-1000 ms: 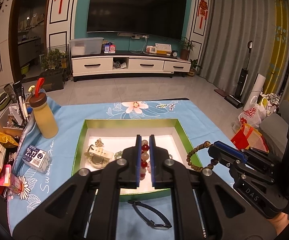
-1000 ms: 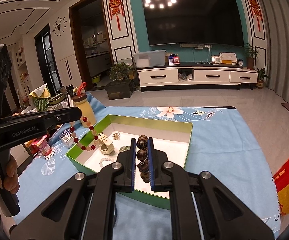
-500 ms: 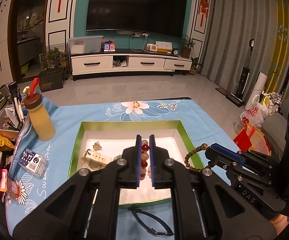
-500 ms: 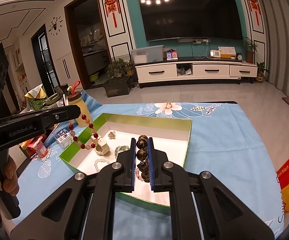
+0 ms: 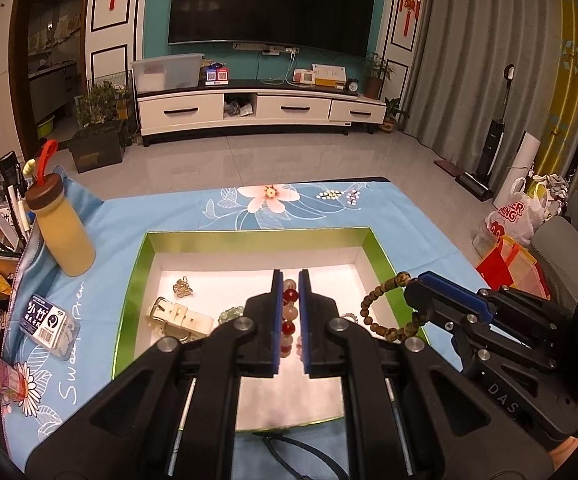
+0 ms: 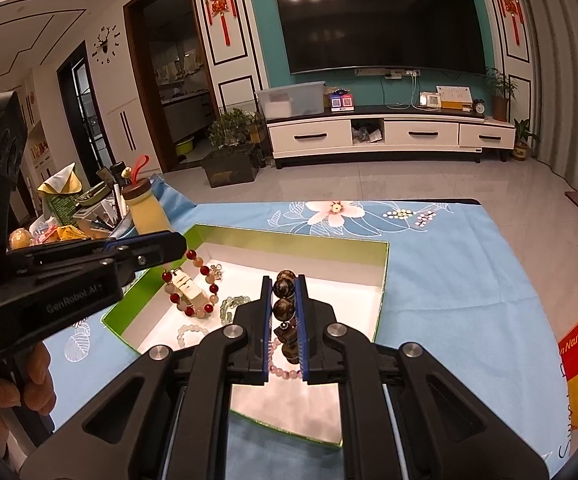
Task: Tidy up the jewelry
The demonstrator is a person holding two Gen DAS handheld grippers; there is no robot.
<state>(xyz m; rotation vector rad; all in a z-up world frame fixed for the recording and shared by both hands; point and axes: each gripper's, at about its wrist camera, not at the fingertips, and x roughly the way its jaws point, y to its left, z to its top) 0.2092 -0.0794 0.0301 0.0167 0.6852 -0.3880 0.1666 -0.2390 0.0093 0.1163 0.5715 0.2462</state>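
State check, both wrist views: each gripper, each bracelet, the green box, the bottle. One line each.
left gripper: shut on red-and-white bead bracelet
red-and-white bead bracelet: held, hanging over the box
right gripper: shut on dark brown bead bracelet
dark brown bead bracelet: held, hanging above the box's right side
green box: open, no lid on, jewelry inside
white watch strap: lying in the box
yellow bottle: upright, capped

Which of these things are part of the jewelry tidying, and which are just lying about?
Part of the job:
- red and white bead bracelet, held in left gripper
- brown bead bracelet, held in right gripper
- green box
- watch strap inside it

Just lying about:
- yellow bottle
- small packet
- blue tablecloth
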